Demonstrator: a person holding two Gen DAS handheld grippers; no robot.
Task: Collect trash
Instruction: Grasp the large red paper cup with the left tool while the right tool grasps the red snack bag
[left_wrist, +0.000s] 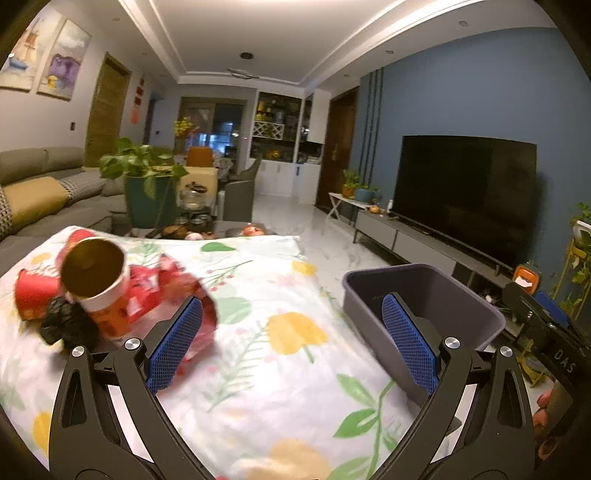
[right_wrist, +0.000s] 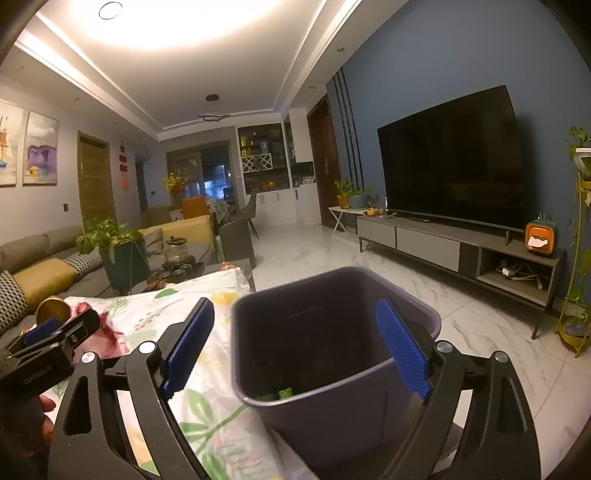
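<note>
- A pile of trash lies at the far left of the floral tablecloth (left_wrist: 258, 332): a red paper cup (left_wrist: 35, 295), a tipped cardboard tube (left_wrist: 96, 280), crumpled red wrappers (left_wrist: 162, 284) and a black wad (left_wrist: 62, 321).
- The left gripper (left_wrist: 291, 339) hangs over the cloth, jaws spread wide, holding nothing; its left pad is near the wrappers.
- The grey bin (right_wrist: 332, 350) stands just right of the table edge, with green scraps inside.
- The right gripper (right_wrist: 299, 350) hovers above the bin, jaws apart and empty.
</note>
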